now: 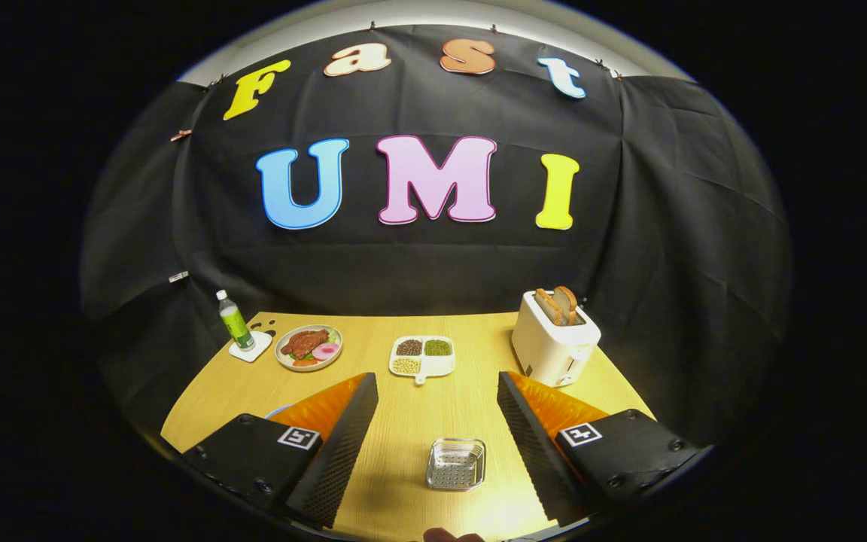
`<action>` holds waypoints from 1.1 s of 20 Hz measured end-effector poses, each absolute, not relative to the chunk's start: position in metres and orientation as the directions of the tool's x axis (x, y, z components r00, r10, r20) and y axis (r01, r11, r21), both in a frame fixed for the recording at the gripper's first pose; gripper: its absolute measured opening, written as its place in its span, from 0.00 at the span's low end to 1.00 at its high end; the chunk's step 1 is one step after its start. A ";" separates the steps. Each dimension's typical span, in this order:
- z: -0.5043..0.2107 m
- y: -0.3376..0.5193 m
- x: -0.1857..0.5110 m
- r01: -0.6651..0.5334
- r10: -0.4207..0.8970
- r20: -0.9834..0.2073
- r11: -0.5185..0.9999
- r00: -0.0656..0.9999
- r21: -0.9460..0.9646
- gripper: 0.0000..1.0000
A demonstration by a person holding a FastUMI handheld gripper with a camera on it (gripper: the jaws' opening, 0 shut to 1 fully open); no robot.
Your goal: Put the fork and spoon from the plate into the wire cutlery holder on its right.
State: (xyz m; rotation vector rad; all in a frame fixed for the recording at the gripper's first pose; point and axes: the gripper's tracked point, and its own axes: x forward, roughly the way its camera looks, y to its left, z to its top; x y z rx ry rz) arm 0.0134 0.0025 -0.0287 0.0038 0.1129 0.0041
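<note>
gripper view, nearest first: the gripper (433,444) is held high above a wooden table (403,421), its two black ridged fingers (343,444) spread wide with nothing between the pads, so it is released and carrying nothing. a small rounded shape at the very near edge below the fingers may be part of a hand, but it is too little to tell.

between the fingers, just right of the midline and closer to the right finger, sits the wire cutlery holder (455,464): a small square basket of shiny metal mesh seen from above, and as far as the mesh shows it looks empty. no fork or spoon can be made out in it.

a thin blue curved edge (277,412) peeks out just beyond the left finger's body; this may be the rim of the plate that holds the fork and spoon, since the holder should lie to its right, but the finger covers it and the cutlery itself is hidden. if so, the next move likely means swinging left and down, away from the holder. the cutlery's long axis cannot be judged from here.

further off lies a white divided tray (422,357) of beans and grains, to its left a plate of food (308,347) and a green bottle (235,321) on a white coaster (250,349), and to the right a white toaster (554,339) with bread (558,304) in its slots.
</note>
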 end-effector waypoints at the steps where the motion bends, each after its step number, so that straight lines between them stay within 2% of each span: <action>1: -0.029 0.006 0.016 -0.009 0.009 -0.114 1.000 0.993 0.003 0.99; 5: -0.042 0.032 0.026 -0.061 0.059 -0.151 0.998 0.987 -0.007 0.99; 9: -0.077 0.072 0.034 -0.149 0.140 -0.249 0.989 0.958 -0.016 0.99; 17: -0.149 0.147 0.043 -0.277 0.243 -0.456 0.961 0.856 -0.008 1.00; 22: -0.208 0.187 0.044 -0.370 0.292 -0.606 0.929 0.740 -0.005 1.00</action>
